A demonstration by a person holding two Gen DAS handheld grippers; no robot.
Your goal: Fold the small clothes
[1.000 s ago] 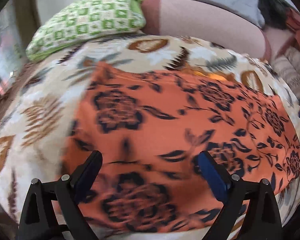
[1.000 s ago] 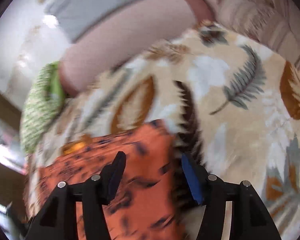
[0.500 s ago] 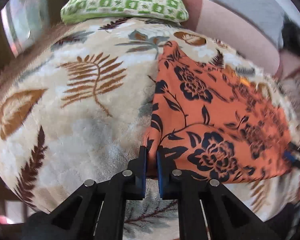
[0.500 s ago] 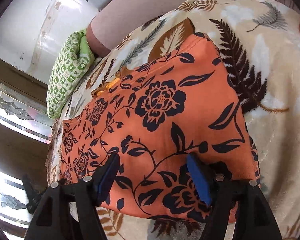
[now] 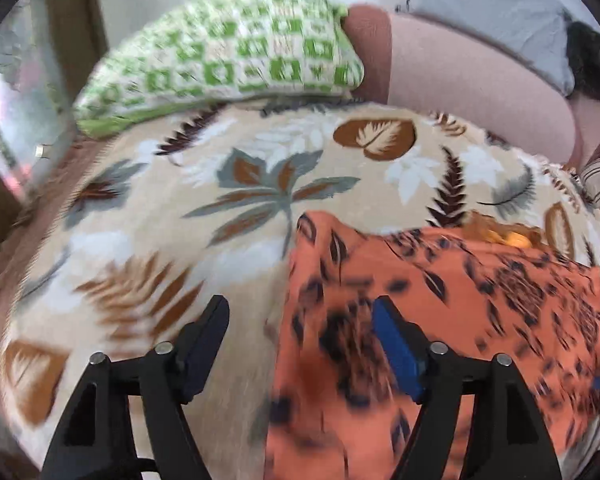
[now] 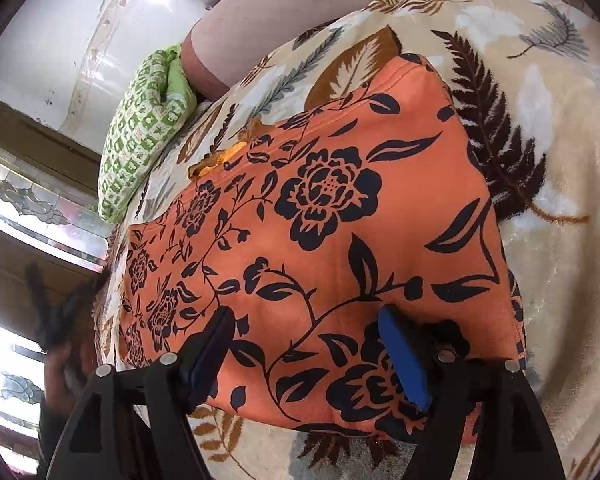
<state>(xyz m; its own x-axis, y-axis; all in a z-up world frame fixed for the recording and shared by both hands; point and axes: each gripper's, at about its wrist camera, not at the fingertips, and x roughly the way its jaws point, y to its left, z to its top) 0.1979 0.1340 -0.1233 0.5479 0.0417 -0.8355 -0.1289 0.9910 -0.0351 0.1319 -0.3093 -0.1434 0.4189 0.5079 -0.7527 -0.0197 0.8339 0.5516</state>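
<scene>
An orange garment [image 5: 480,300] with a dark floral print lies flat on the leaf-patterned blanket [image 5: 160,248]. My left gripper [image 5: 300,312] hovers at its left edge, which runs between the opening jaws. The pads do not touch the cloth, and this view is blurred by motion. In the right wrist view the garment [image 6: 320,208] fills the middle. My right gripper [image 6: 306,316] is low over its near edge, jaws opening wide, cloth lying under and between them, unpinched. A yellow-orange scrap [image 6: 224,156] peeks from under the far edge.
A green checked pillow [image 5: 228,68] and a pink bolster [image 5: 460,80] lie along the far side of the bed. Grey cloth [image 5: 500,12] lies behind the bolster. Patterned window glass [image 6: 32,200] sits at the left. A blurred dark shape and a hand [image 6: 60,344] show at the garment's left.
The left gripper went from wide open over the cloth to shut on its near left corner, and now stands half open further along the left edge. The right gripper dropped to the near edge and widened.
</scene>
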